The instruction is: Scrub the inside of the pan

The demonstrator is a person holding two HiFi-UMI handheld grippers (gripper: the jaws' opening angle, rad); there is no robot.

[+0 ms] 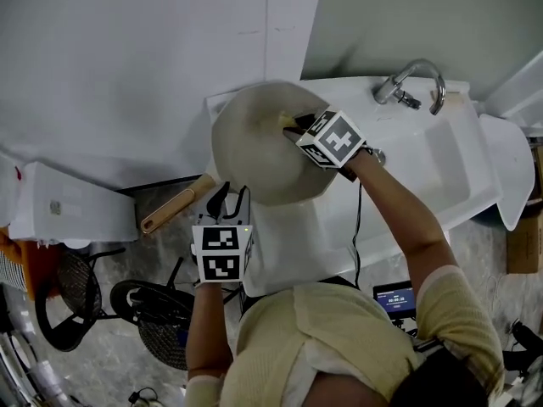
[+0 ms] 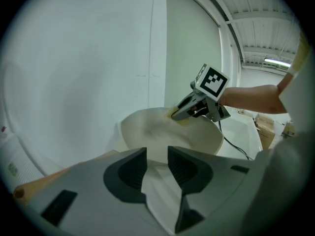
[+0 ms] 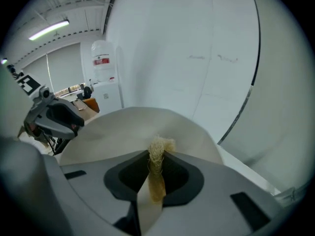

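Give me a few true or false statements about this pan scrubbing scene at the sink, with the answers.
1. The right claw pinches a straw-coloured scrubber. True.
2. The pan has a black plastic handle. False: the handle is wooden.
3. The pan lies face down on the floor. False: it is tilted up at the left end of the sink, with its inside towards the scrubber.
4. The left claw is at the pan's rim, near the handle. True.

Looked like a warehouse-type workshop hall with a mock kitchen corner: white sink [image 1: 441,172] and chrome faucet [image 1: 417,81] against bare partition panels [image 1: 127,58], ceiling strip light [image 3: 49,29], water-cooler bottle [image 3: 102,58], floor fans [image 1: 64,299], cardboard box [image 1: 526,244].
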